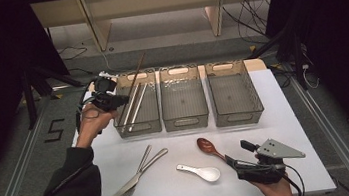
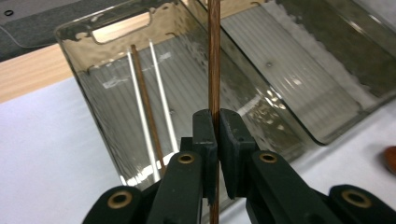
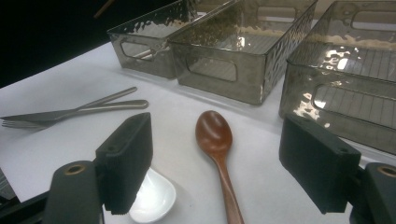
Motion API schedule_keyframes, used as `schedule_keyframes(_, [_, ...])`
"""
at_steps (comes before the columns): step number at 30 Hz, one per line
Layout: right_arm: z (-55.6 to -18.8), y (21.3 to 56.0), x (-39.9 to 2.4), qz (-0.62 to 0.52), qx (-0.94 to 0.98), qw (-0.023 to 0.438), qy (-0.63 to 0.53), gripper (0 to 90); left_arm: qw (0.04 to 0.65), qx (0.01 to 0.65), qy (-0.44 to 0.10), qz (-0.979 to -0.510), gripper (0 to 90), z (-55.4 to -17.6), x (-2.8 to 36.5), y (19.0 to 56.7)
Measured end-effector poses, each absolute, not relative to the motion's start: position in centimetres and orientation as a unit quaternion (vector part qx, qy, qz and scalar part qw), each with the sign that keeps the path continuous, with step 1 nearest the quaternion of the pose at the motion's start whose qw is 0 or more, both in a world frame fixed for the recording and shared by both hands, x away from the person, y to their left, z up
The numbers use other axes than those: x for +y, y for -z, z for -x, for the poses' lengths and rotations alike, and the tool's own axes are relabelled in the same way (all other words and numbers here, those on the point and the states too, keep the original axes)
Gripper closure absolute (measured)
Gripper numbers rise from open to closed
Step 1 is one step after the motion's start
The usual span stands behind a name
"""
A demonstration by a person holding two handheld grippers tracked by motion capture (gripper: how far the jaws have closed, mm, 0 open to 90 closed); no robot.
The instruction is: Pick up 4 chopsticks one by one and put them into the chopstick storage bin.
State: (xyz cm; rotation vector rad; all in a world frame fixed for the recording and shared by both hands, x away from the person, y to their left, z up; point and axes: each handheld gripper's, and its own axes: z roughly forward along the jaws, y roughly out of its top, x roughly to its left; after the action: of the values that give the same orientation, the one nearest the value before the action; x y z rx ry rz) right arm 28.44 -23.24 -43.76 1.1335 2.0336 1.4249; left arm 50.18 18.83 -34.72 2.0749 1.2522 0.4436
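My left gripper (image 1: 121,99) (image 2: 217,126) is shut on a brown wooden chopstick (image 1: 137,75) (image 2: 214,56), which slants up and away above the left smoky plastic bin (image 1: 138,130) (image 2: 70,35). Inside that bin lie another brown chopstick (image 2: 144,102) and two pale ones (image 2: 163,88). My right gripper (image 1: 238,153) (image 3: 219,140) hovers open near the table's front right, with nothing held. A wooden spoon (image 1: 207,146) (image 3: 214,133) lies on the table just ahead of it, between the lines of its jaws. A white ceramic spoon (image 1: 204,172) (image 3: 152,198) rests beside its left jaw.
A metal knife and fork (image 1: 139,173) (image 3: 74,109) lie crossed at the table's front left. The middle bin (image 1: 186,122) and the right bin (image 1: 238,120) stand side by side behind the spoons. The white table (image 1: 285,114) ends close behind the bins.
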Motion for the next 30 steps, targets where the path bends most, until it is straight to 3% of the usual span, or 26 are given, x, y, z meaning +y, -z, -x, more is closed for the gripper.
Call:
schedule_keyframes(9, [-28.5, 43.8, -23.3, -0.406, 0.729, 0.204, -0.512, 26.7, 0.334, 0.497, -0.188, -0.778, 85.0, -52.3, 19.4, 35.8])
schedule_keyframes(30, [-28.5, 43.8, -23.3, -0.406, 0.729, 0.203, -0.512, 26.7, 0.323, 0.513, -0.186, -0.774, 84.8, -53.1, 19.6, 39.0])
